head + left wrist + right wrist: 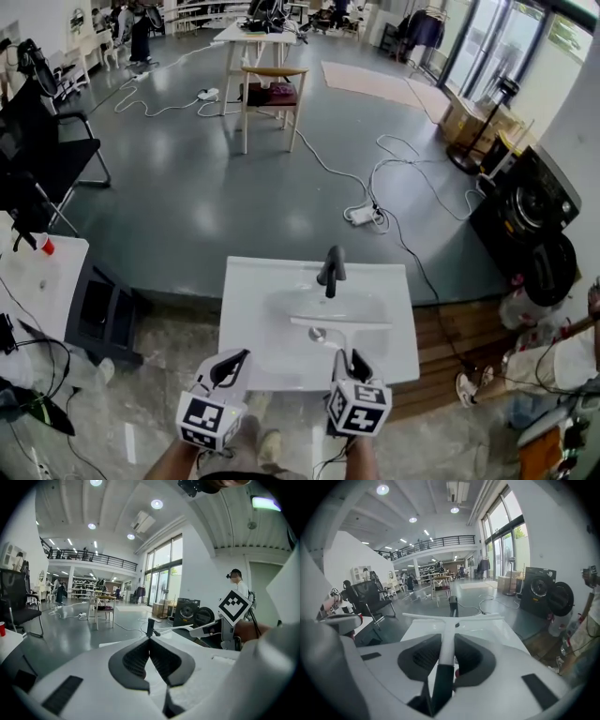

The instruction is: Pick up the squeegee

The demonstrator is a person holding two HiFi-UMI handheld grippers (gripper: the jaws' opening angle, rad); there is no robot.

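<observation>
The squeegee [343,324] is white and T-shaped, and it hangs over the white sink [253,319], in front of the black faucet [330,270]. My right gripper [348,360] is shut on its handle, below the blade. In the right gripper view the handle [447,645] runs up between the jaws of the right gripper [446,654] to the crossbar. My left gripper [232,362] hovers beside it at the sink's front edge. Its pads [140,657] meet with nothing between them. The left gripper view shows the squeegee [187,629] to the right, held by the right gripper's marker cube [233,605].
The sink stands on a grey floor strewn with cables [394,178]. A wooden stool [270,94] is farther back. A black washing machine [530,211] stands at right. At left are a black chair [42,150] and a white table with a red cup [45,246].
</observation>
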